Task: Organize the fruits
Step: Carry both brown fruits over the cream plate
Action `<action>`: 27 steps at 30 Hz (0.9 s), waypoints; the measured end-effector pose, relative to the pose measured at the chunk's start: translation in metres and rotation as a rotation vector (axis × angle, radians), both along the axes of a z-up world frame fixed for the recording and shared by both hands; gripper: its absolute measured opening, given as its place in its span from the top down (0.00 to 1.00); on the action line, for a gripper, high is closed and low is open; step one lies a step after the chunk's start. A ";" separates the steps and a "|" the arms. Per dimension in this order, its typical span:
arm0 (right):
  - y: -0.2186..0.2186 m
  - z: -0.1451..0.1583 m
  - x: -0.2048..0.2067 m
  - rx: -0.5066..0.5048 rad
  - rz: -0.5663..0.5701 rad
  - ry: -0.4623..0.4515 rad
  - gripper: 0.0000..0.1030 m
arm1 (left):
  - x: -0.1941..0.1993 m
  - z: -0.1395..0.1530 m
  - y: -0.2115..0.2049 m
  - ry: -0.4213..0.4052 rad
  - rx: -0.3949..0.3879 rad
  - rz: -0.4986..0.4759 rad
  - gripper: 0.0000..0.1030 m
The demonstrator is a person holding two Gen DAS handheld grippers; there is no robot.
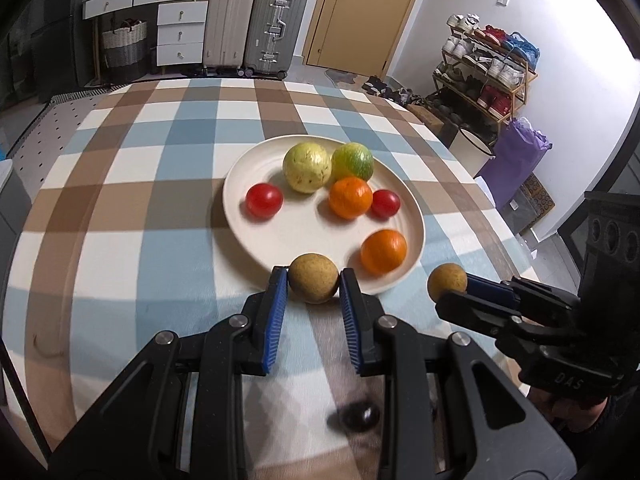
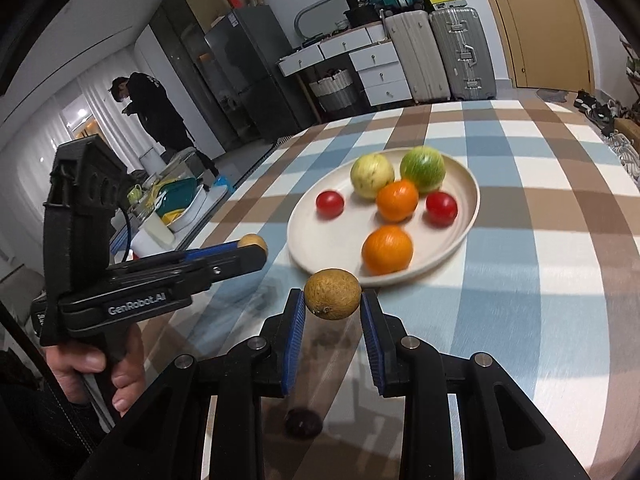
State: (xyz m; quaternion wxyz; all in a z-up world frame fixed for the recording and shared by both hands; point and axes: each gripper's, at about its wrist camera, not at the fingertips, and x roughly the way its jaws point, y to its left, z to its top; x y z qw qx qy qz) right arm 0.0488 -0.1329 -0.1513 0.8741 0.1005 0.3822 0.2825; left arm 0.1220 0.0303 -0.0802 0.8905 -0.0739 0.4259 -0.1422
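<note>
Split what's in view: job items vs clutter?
Job:
left gripper, shut on a small round brown fruit
right gripper, shut on a second brown fruit
round cream plate
two orange citrus
two red tomatoes
yellow-green fruit
green fruit

Clutter:
grey suitcases
shoe rack
white drawers

Just near of the plate [image 1: 240,184], your left gripper [image 1: 314,284] hides the sides of its brown fruit [image 1: 313,282]. A dark round thing [image 1: 359,416] lies blurred on the surface [image 1: 120,200] under it, too smeared to name. Your hand [image 2: 100,364] is cut off.
</note>
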 end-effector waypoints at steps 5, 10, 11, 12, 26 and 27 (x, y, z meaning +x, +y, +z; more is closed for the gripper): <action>-0.001 0.005 0.020 0.003 0.003 -0.010 0.72 | 0.027 -0.003 -0.009 0.013 0.000 -0.014 0.77; -0.003 0.004 0.040 0.001 0.001 -0.004 0.72 | 0.054 -0.008 -0.016 0.032 -0.001 -0.023 0.77; -0.003 0.004 0.045 -0.001 -0.002 -0.002 0.72 | 0.057 -0.009 -0.016 0.036 -0.001 -0.024 0.77; -0.004 0.004 0.048 -0.003 -0.004 -0.002 0.72 | 0.062 -0.011 -0.018 0.043 -0.002 -0.028 0.77; -0.015 -0.009 0.086 -0.030 -0.042 0.046 0.72 | 0.094 -0.037 -0.034 0.110 -0.005 -0.071 0.77; -0.016 -0.010 0.087 -0.029 -0.043 0.054 0.72 | 0.096 -0.038 -0.035 0.113 -0.005 -0.072 0.77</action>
